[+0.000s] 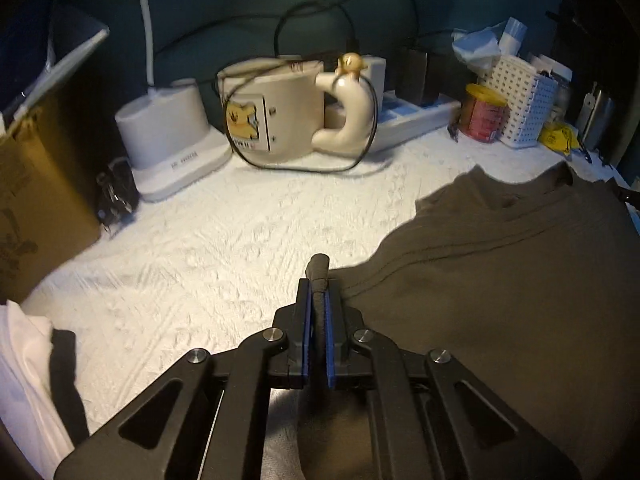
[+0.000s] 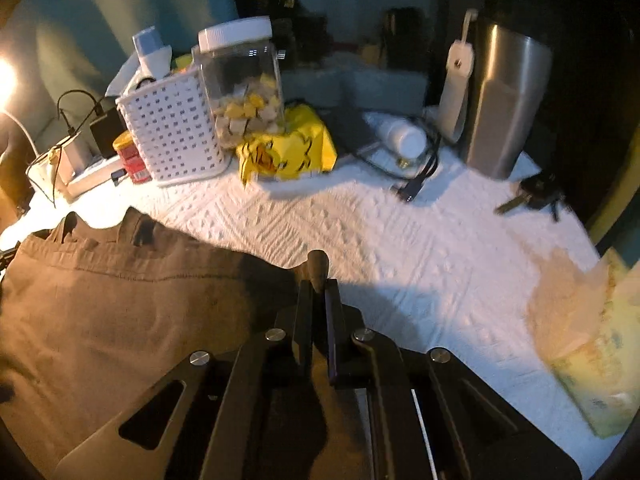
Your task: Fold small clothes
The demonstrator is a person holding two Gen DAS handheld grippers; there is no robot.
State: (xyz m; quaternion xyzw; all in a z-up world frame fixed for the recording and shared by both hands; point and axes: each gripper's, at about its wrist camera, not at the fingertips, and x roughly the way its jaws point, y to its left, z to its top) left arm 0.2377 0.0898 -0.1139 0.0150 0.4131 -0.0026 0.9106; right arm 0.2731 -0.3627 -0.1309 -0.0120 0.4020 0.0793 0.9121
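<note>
The brown garment (image 1: 500, 280) lay spread on the white textured cloth (image 1: 224, 248), its waistband toward the back clutter. The left gripper (image 1: 318, 300) had its jaws pressed together on a bunched fold at the garment's left edge, and the right gripper (image 2: 318, 284) pinched a fold at its right edge likewise. Behind stood a cream mug (image 1: 280, 112) and a white basket (image 2: 172, 136).

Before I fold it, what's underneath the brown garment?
The brown garment lies on a white textured cloth, which shows around it. Anything directly beneath the fabric is covered. Both grippers, left and right, pinch its edges.
</note>
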